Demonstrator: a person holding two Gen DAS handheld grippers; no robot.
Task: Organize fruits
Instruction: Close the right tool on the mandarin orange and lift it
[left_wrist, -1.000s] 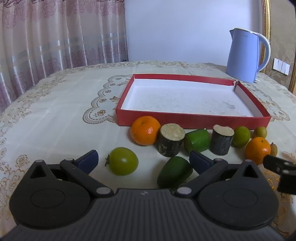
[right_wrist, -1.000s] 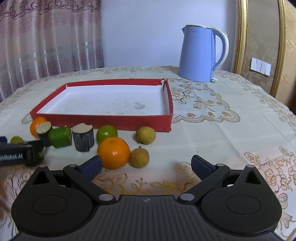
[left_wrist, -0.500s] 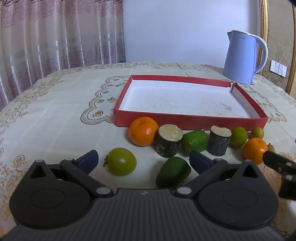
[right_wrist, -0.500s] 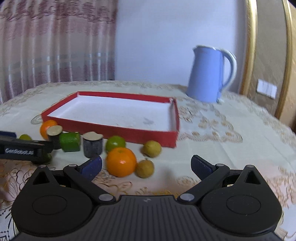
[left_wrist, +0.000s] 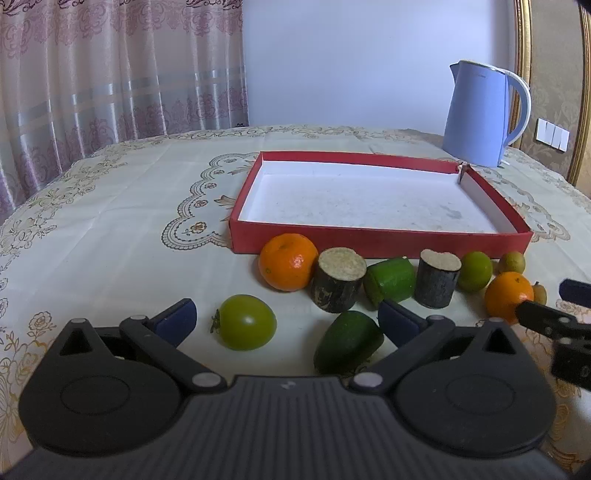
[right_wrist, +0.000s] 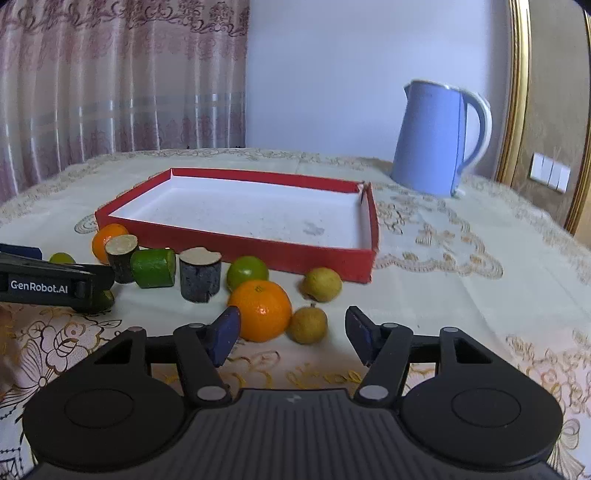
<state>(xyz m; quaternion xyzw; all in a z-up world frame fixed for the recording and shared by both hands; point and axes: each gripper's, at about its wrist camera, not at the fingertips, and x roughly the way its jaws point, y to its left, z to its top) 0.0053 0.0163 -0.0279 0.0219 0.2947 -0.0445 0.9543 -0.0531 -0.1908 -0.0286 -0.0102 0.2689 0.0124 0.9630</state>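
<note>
In the left wrist view my left gripper (left_wrist: 286, 321) stands open low over the cloth. A green tomato (left_wrist: 245, 323) and a dark green avocado (left_wrist: 347, 341) lie between its fingers, untouched. Behind them an orange (left_wrist: 288, 262), two bark-covered log pieces (left_wrist: 338, 278), a green block (left_wrist: 389, 282) and a lime (left_wrist: 474, 271) line the red tray (left_wrist: 369, 242). My right gripper (right_wrist: 291, 334) is closing, its jaws half wide. A second orange (right_wrist: 262, 310) and a small brownish fruit (right_wrist: 308, 325) sit just ahead between its pads, with the right pad still apart from them.
A blue kettle (right_wrist: 432, 140) stands behind the tray's right corner. Another yellowish fruit (right_wrist: 321, 284) lies by the tray's front corner. The left gripper's side (right_wrist: 55, 284) reaches in at the left of the right wrist view. A patterned tablecloth covers the table, with curtains behind.
The right gripper's fingers have drawn in from wide apart to about half, and it has come nearer the orange and the small fruit. The left gripper and its fruits have not moved.
</note>
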